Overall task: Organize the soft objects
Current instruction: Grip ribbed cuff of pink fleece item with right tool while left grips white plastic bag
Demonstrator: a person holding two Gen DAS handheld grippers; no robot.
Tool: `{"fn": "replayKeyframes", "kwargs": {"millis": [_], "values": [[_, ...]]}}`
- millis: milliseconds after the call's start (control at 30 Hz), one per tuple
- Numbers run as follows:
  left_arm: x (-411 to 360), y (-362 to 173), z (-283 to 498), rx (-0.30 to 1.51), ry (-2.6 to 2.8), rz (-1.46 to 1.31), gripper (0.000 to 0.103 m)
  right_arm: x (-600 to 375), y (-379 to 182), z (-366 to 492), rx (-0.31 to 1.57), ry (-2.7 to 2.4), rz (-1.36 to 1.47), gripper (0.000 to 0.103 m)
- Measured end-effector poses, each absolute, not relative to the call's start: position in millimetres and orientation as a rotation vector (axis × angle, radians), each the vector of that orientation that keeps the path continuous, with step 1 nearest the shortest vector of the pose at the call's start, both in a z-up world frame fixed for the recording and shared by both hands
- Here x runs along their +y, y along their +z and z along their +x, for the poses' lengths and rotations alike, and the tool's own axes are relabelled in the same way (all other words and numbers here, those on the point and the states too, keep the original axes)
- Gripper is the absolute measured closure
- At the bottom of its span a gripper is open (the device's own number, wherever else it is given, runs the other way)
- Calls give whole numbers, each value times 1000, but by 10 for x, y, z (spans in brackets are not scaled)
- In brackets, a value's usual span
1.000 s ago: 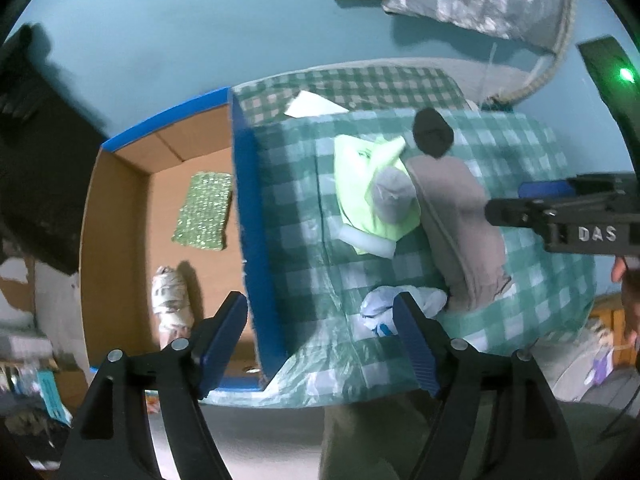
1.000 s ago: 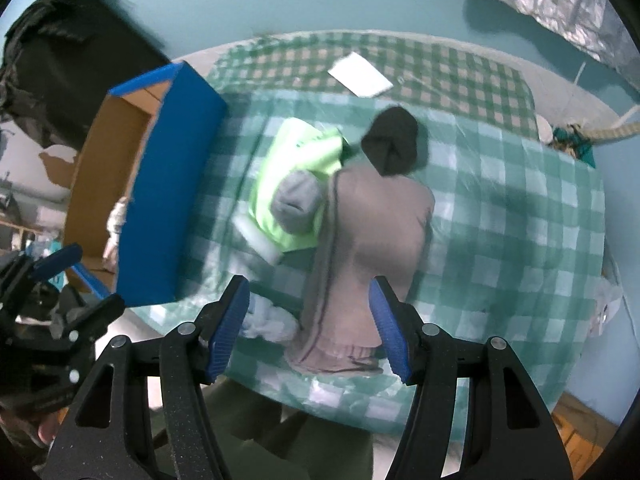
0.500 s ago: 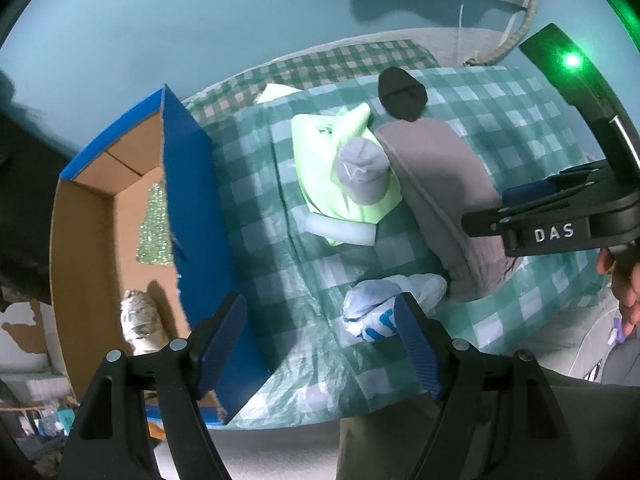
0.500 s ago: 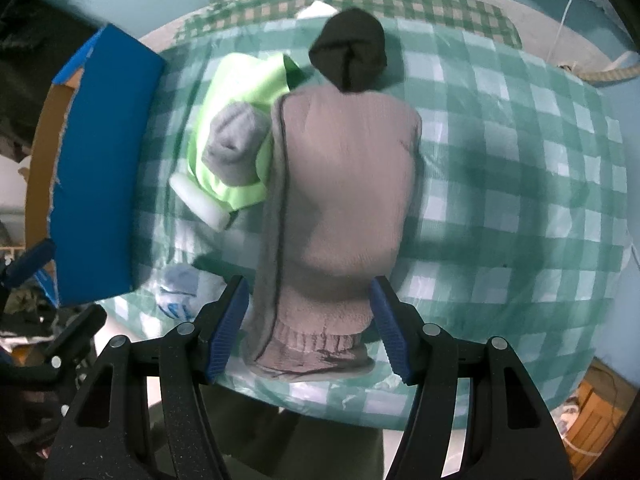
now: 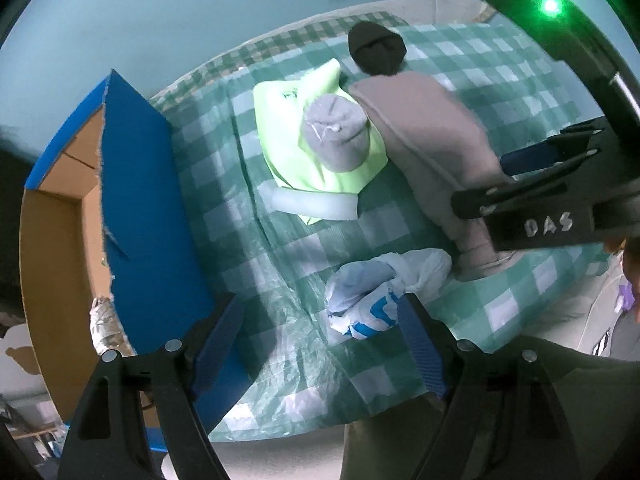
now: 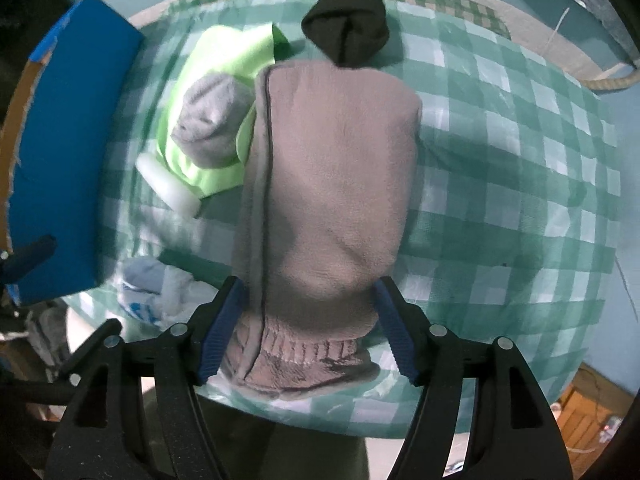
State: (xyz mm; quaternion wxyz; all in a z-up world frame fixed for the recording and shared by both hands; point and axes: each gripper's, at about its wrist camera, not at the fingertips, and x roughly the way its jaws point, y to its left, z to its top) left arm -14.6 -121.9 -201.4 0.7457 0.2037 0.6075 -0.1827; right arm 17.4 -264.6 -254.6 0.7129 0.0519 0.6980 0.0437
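Observation:
A folded brown-grey sweater (image 6: 332,184) lies on the green checked table (image 6: 520,208); it also shows in the left wrist view (image 5: 432,140). My right gripper (image 6: 306,320) is open, its jaws on either side of the sweater's ribbed hem. A crumpled white-and-blue plastic bag (image 5: 380,292) lies at the table's near edge. My left gripper (image 5: 320,344) is open, just in front of the bag. A lime-green cloth (image 5: 296,136) carries a grey rolled sock (image 5: 336,136). A black beanie (image 5: 376,52) lies beyond.
A blue-sided cardboard box (image 5: 140,208) stands against the table's left side, with a foil-wrapped bundle (image 5: 104,328) inside. A white foam tube (image 5: 312,204) lies by the green cloth. The right half of the table (image 6: 540,160) is bare checked cloth.
Both grippers have come down closer to the table. The right one now straddles the sweater's hem. The left one has closed in on the plastic bag. Nothing has been grasped.

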Motion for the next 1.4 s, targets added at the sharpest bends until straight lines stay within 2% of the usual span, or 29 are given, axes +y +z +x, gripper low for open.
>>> {"fn": "replayKeyframes", "kwargs": {"millis": [300,367,467,567,733,833,867,900,933,1100,1400], "values": [[-1317,-2202,-127,1357,-438,503,22,-2570,-2736,173,1570,105,-30,34],[-1327,-2236,-118,1363,-446,510,22,-2584,-2722,161,1567,114,-46,51],[-1339,-2272,-109,1372,-454,520,22,-2696,-2688,116,1557,128,-60,66],[-1349,-2301,-100,1382,-465,520,22,-2814,-2669,63,1559,140,-74,73],[-1397,-2318,-87,1383,-497,532,21,-3147,-2647,-48,1565,123,-88,73],[-1444,-2327,-94,1388,-526,555,21,-3325,-2625,-72,1557,122,-28,57],[-1459,-2329,-97,1390,-534,564,20,-3395,-2604,-104,1547,127,3,43],[-1473,-2326,-103,1388,-546,571,17,-3451,-2580,-114,1536,122,30,36],[-1487,-2320,-113,1385,-558,578,17,-3483,-2555,-109,1525,108,40,33],[-1552,-2296,-155,1375,-599,609,16,-3594,-2467,-89,1509,92,131,33],[-1707,-2458,-130,1384,-618,661,16,-3620,-2569,-51,1571,88,102,31]]}}
